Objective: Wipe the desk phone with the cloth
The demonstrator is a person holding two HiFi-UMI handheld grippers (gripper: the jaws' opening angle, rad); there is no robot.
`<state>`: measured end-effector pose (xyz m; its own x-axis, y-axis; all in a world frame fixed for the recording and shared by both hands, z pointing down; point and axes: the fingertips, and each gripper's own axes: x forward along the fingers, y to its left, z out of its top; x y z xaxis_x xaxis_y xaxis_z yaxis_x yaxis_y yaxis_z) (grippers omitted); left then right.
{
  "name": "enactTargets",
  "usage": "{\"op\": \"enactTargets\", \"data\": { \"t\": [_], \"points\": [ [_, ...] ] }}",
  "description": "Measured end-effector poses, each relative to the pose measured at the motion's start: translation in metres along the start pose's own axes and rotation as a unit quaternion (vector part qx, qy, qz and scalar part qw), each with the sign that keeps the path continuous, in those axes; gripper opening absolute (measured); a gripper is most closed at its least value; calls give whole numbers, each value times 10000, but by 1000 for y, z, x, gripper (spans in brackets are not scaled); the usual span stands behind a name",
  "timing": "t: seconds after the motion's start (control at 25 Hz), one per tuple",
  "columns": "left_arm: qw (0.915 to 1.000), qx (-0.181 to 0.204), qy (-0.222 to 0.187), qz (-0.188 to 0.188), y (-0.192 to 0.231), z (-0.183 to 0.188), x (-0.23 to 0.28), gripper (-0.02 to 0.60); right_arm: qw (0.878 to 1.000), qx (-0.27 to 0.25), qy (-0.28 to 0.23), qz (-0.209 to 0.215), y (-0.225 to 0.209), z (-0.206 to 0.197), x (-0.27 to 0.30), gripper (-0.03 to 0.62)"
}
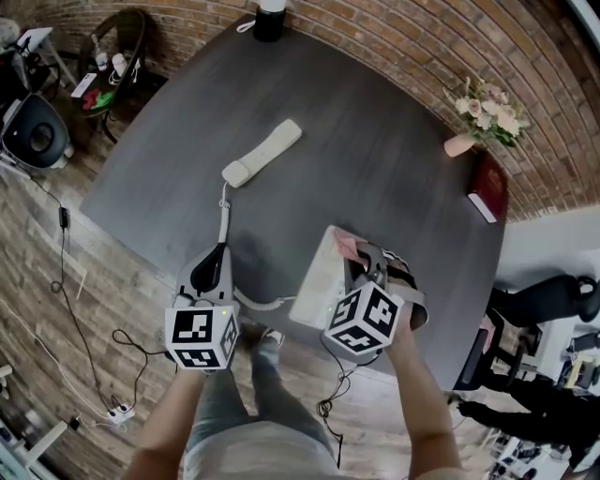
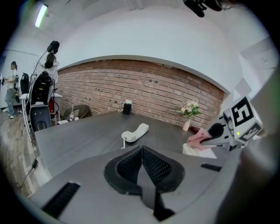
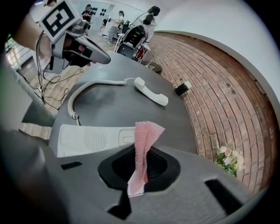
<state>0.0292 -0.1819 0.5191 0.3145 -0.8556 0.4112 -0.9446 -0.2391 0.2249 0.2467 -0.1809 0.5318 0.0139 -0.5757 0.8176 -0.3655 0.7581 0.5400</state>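
The white desk phone base (image 1: 317, 277) lies at the near edge of the dark round table (image 1: 394, 178); its handset (image 1: 262, 153) is off the base, farther out, joined to it by a curly cord (image 3: 85, 90). My right gripper (image 1: 362, 255) hovers over the base, shut on a pink cloth (image 3: 142, 146) that sticks up between its jaws just above the base (image 3: 89, 139). To the left of the base, my left gripper (image 1: 219, 258) is shut with nothing in it. Its own view shows the handset (image 2: 134, 132) ahead and the cloth (image 2: 199, 137) at right.
A vase of flowers (image 1: 486, 111) and a red book (image 1: 488, 188) stand at the table's far right edge. At the far edge sits a black object (image 1: 270, 21). Cables and a power strip (image 1: 117, 411) lie on the wood floor. People and chairs are in the background.
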Motion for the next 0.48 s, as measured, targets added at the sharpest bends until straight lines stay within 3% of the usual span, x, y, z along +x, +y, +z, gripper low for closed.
{"op": "enactTargets", "data": {
  "t": [0.48],
  "points": [
    [10000, -25, 57, -19, 5, -1, 3, 6, 9994, -184, 293, 62, 5, 4, 12, 20]
  ]
}}
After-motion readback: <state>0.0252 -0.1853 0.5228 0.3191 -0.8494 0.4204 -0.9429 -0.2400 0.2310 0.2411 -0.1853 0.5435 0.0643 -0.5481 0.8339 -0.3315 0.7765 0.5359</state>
